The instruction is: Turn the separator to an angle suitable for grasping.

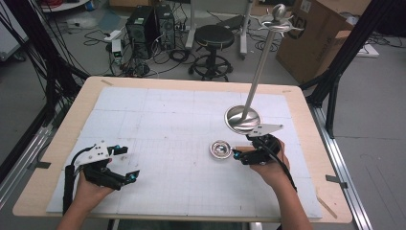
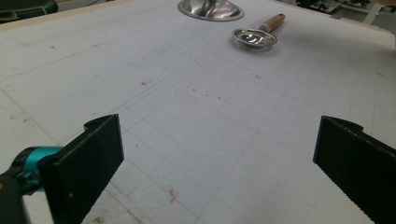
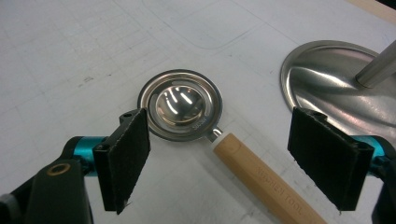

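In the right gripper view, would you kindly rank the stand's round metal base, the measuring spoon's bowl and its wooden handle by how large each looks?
1. Round metal base: largest, though cut off by the frame edge.
2. and 3. Spoon bowl and wooden handle: look alike in extent; the handle lies nearer the camera and runs out of frame, so I would not rank them.

My measuring spoon (image 3: 182, 112) has a glossy, mirror-smooth metal bowl and a matt pale wooden handle (image 3: 261, 179). The stand's base (image 3: 336, 88) is polished metal. My right gripper (image 3: 219, 158) wears rough black matt pads on a matt white mat (image 1: 158, 124).
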A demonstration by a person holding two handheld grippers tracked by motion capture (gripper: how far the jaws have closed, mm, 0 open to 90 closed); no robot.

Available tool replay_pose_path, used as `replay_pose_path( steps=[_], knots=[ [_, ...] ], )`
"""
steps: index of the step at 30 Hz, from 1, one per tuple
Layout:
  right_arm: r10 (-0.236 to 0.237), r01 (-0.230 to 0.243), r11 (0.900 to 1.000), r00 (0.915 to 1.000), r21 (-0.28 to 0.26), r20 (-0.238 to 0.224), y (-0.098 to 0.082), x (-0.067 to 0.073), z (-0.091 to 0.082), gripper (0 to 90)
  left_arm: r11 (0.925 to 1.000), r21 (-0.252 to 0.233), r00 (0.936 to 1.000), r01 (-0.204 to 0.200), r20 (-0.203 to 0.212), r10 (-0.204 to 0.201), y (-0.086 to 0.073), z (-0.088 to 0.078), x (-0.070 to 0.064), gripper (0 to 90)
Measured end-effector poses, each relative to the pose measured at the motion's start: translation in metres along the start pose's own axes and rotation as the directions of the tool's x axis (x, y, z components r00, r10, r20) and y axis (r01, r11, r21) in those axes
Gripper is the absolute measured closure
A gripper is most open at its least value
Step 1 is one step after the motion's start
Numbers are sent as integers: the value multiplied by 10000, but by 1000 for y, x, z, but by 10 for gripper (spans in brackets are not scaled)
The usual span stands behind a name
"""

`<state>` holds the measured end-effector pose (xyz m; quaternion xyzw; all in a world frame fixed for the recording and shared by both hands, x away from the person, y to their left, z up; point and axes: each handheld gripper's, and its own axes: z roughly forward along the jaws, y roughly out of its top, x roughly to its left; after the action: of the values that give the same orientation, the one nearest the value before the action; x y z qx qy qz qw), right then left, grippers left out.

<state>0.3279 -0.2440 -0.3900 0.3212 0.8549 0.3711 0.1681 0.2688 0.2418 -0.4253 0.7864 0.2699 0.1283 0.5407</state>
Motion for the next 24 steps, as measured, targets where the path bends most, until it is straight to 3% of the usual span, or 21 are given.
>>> replay_pose_path(
  steps=[3, 5, 9, 15, 19, 24],
  knots=[
    [-159, 158, 9997, 9999, 163, 43, 2, -3, 2, 242, 10000, 27, 10000, -22, 44, 22, 1, 2, 0, 23],
    [-382, 377, 9972, 9992, 645, 71, 7, -6, 6, 253, 10000, 26, 10000, -77, 30, 77, 2, 4, 0, 23],
    [-441, 422, 9919, 9989, 1196, 130, 11, -14, 12, 270, 9999, -155, 10000, -76, -18, 75, 3, 4, 0, 23],
    [-440, 418, 9834, 9990, 1763, 87, 10, -20, 23, 295, 9999, -10, 9999, -122, 10, 122, 2, 4, 0, 23],
    [-585, 617, 9668, 9981, 2478, -204, 7, -23, 37, 355, 9999, -128, 10000, -48, -20, 48, 3, 2, 1, 23],
    [-314, 492, 9419, 9978, 3323, -585, 2, -24, 50, 429, 10000, -18, 9999, -70, -74, 70, 0, 0, 0, 23]
  ],
)
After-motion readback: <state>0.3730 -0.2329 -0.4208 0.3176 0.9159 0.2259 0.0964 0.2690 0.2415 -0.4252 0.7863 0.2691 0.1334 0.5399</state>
